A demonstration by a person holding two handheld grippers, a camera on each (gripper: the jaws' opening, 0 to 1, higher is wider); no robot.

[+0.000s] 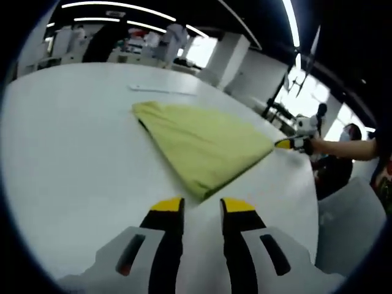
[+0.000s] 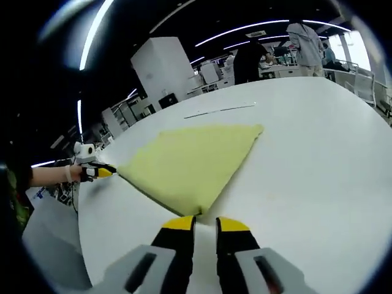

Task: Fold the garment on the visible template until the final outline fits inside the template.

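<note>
A yellow-green garment (image 1: 202, 144) lies folded into a flat, roughly triangular shape on the white table (image 1: 67, 159). My left gripper (image 1: 202, 207) is open just short of the garment's near corner, with nothing between its yellow tips. The right gripper (image 1: 289, 144), held by a person's hand, touches the garment's right corner. In the right gripper view the garment (image 2: 190, 162) spreads ahead, and my right gripper (image 2: 206, 225) stands narrowly open just short of its near corner. There the left gripper (image 2: 99, 172) touches the left corner.
A thin pale strip (image 1: 162, 90) lies on the table beyond the garment, also visible as a strip (image 2: 220, 110) in the right gripper view. The table's edge curves close past the person's arm (image 1: 343, 148). A grey chair back (image 1: 352, 214) stands beside it. People stand at desks far behind.
</note>
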